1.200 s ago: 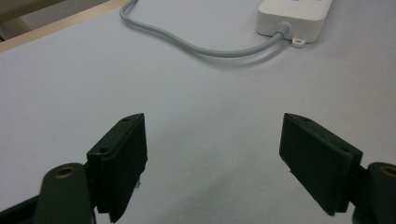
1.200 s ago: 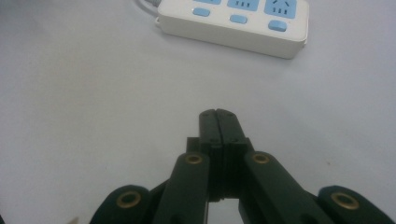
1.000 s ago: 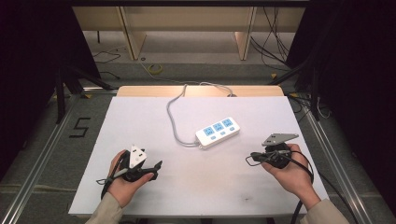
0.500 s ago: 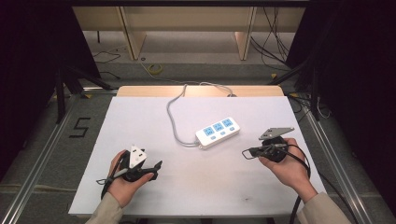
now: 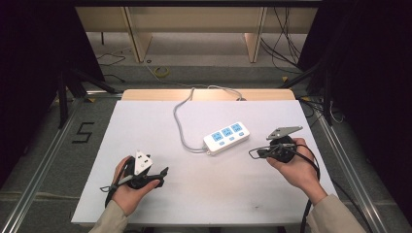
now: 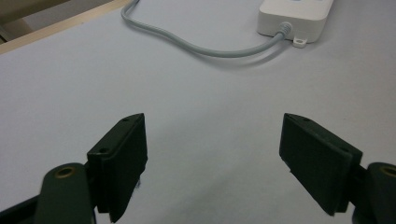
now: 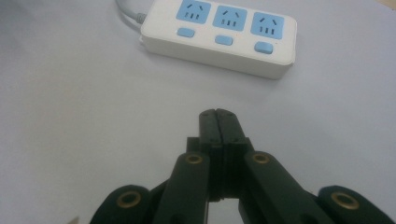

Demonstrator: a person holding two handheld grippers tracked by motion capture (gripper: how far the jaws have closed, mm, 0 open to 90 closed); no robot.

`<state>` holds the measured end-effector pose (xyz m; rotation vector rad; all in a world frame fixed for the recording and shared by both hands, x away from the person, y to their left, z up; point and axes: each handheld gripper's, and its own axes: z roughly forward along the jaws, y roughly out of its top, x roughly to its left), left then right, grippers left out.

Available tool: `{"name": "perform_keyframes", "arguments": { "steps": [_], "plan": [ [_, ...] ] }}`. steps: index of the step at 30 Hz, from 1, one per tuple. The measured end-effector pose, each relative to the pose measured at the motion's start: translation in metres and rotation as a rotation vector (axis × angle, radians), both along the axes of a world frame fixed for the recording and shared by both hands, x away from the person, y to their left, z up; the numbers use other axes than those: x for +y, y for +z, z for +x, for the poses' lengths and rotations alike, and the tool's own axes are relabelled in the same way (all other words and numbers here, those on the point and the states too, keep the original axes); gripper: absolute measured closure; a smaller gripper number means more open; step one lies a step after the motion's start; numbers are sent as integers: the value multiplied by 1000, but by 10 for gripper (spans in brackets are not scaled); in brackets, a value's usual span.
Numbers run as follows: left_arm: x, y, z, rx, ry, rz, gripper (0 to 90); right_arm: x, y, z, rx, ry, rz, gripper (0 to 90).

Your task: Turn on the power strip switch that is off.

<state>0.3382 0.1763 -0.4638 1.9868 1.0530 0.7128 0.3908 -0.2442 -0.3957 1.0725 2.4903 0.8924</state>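
A white power strip [image 5: 227, 137] with three blue sockets and blue buttons lies at the middle of the white table. Its grey cable [image 5: 180, 121] curls back toward the far edge. In the right gripper view the power strip [image 7: 220, 36] lies just ahead of my right gripper [image 7: 218, 116], whose jaws are pressed together with nothing between them. From above, the right gripper [image 5: 260, 152] sits to the right of the strip, held in a hand. My left gripper [image 5: 163, 173] rests near the front left, jaws wide apart and empty; it looks toward the strip's cable end [image 6: 285, 29].
The white table top [image 5: 145, 126] has a wooden strip along its far edge [image 5: 145, 94]. Dark frames and loose cables [image 5: 291, 53] stand on the floor beyond. A "5" mark [image 5: 83, 132] is on the floor at the left.
The right hand and its gripper have moved forward and a little left, nearer the power strip's right end. The left gripper has stayed put.
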Motion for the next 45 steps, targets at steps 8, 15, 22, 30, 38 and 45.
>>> {"name": "perform_keyframes", "arguments": {
  "steps": [8,15,22,30,38,45],
  "plan": [
    [0,0,-1,-1,3,-1,234,4,3,8,2,2,-11,900],
    [-1,0,-1,-3,-2,3,235,7,3,12,13,-2,-21,900],
    [-1,0,-1,-3,-1,4,236,10,5,18,19,-7,-40,900],
    [-1,0,-1,-4,-1,4,236,14,7,24,28,-10,-48,900],
    [-1,0,-1,-4,-1,4,237,17,8,31,28,-15,-58,900],
    [-1,0,-1,-3,-1,3,239,19,9,37,31,-18,-64,900]
  ]
}}
